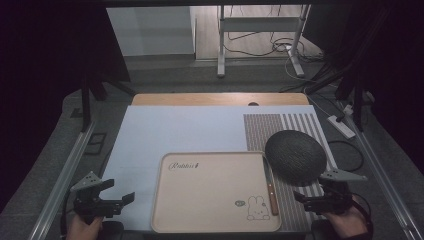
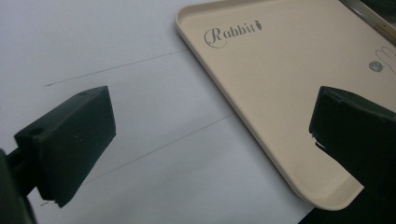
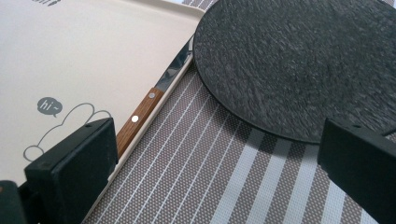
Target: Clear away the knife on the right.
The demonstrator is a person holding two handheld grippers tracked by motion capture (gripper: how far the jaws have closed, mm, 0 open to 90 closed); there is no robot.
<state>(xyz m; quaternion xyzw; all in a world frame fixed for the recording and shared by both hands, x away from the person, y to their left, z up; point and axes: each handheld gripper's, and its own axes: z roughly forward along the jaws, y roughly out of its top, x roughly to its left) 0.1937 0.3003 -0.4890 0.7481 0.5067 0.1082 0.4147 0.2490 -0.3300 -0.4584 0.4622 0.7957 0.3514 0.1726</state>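
Table w/ white sheet (image 1: 170, 135): knife (image 1: 270, 186) on tray (image 1: 210, 200) edge; L gripper (image 1: 116, 196) & R gripper (image 1: 306, 199) released, empty.

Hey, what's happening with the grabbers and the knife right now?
Left gripper and right gripper open, empty. Knife lying along tray's right edge. Dark plate beside the blade.

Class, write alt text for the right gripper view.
The open right claw hovers over a striped placemat. Ahead, a wooden-handled knife lies along the beige tray's edge, beside a dark round plate.
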